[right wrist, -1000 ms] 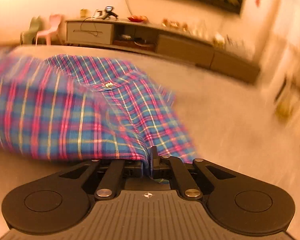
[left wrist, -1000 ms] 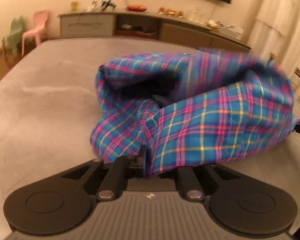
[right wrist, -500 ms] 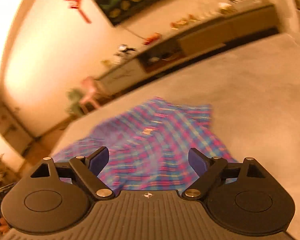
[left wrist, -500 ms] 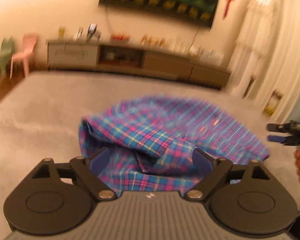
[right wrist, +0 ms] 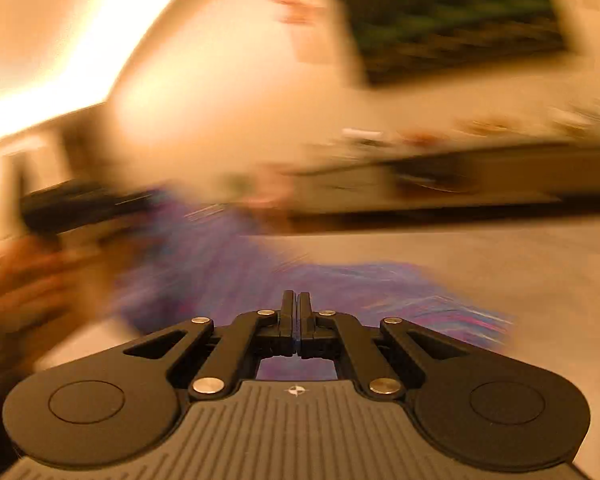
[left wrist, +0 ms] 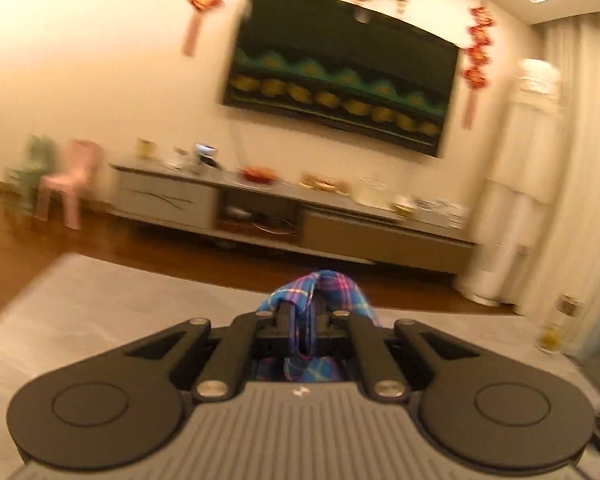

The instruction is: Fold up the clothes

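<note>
A blue, pink and yellow plaid shirt (left wrist: 342,290) is pinched in my left gripper (left wrist: 302,312), whose jaws have closed down onto a bunched fold of it; the fold stands up between the fingers and the rest hangs below, out of sight. In the right wrist view, which is badly blurred, the shirt (right wrist: 228,264) stretches from the grey table (right wrist: 500,256) up towards the other gripper (right wrist: 76,208) and a hand (right wrist: 20,280) at the left. My right gripper (right wrist: 296,300) has its jaws closed together just above the cloth, and I see no fabric between them.
The grey table (left wrist: 100,300) ends a short way ahead. Past it are wooden floor, a long low cabinet (left wrist: 300,220) covered with dishes, a pink chair (left wrist: 72,188), a wall screen (left wrist: 340,72) and a white standing unit (left wrist: 520,200). Jars (left wrist: 556,328) stand at the right.
Both grippers let go of the shirt and opened wide, then closed again, the left one on a new fold. Both have risen and tilted up towards the wall.
</note>
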Demonstrator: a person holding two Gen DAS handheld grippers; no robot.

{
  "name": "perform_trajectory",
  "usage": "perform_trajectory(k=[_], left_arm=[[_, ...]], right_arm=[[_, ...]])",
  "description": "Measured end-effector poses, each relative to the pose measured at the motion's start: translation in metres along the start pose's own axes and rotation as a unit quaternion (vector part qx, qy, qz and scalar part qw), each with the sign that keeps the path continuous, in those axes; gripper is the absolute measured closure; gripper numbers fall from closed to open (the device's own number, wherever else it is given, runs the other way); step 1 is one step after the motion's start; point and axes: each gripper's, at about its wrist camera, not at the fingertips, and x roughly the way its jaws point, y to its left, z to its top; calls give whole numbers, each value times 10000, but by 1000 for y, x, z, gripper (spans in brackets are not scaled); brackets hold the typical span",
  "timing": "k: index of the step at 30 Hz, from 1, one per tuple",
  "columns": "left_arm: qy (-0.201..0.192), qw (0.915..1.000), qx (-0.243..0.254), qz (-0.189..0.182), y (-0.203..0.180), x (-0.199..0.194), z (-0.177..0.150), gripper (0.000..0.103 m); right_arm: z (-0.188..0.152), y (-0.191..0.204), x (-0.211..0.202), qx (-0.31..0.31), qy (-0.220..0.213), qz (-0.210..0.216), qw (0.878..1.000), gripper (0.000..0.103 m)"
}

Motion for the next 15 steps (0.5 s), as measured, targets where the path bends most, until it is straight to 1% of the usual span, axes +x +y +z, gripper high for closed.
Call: perform_trajectory(k=[1, 2, 3, 4, 5, 6, 7, 8, 9, 10, 11, 12, 13, 14, 15], left_arm=[[217, 9996, 34, 175, 3, 5, -9, 97], [435, 9984, 68, 349, 6, 9, -18, 97], [651, 9965, 103, 523, 9, 14, -27, 97], [770, 9953, 90, 583, 11, 16, -36, 97], [858, 9944, 63, 608, 12, 17, -44, 97], [946, 9935, 36, 633, 13, 18, -53, 97], [1012, 9929, 10, 620, 12, 21, -57, 97], [1069, 9925, -15, 596, 10, 24, -60, 97], [1114, 9922, 17, 566, 7, 23, -61, 97], [1130, 9920, 82, 551, 4, 24, -59, 97], [1139, 9919, 151, 540, 2, 25, -57, 97], [1086, 9922, 206, 577, 0, 21, -55, 97], [1013, 9925, 256, 629, -2, 17, -52, 97], [941, 9928, 307, 680, -4, 12, -49, 97], [899, 9921, 405, 772, -8, 10, -49, 96]], right_arm=[[-6, 10, 6, -185, 145, -44, 9997, 103], [-14, 14, 14, -353, 285, -420, 9981, 103], [-22, 13, 23, -445, 423, -860, 9944, 89], [-27, 4, 31, -401, 556, -1412, 9876, 57], [-32, -7, 38, -274, 692, -1832, 9802, 37], [-36, -21, 43, 1, 838, -2023, 9757, 10], [-41, -34, 48, 275, 982, -2211, 9699, 8], [-45, -48, 53, 549, 1125, -2396, 9628, 8], [-49, -62, 58, 822, 1267, -2578, 9543, 14], [-53, -72, 64, 1043, 1424, -2646, 9481, 35], [-56, -73, 71, 1048, 1537, -2520, 9497, 54], [-56, -64, 76, 830, 1513, -2404, 9552, 89], [-55, -55, 80, 611, 1487, -2287, 9601, 99], [-52, -40, 82, 347, 1382, -2092, 9674, 100], [-46, -15, 75, 28, 1139, -1752, 9779, 101]])
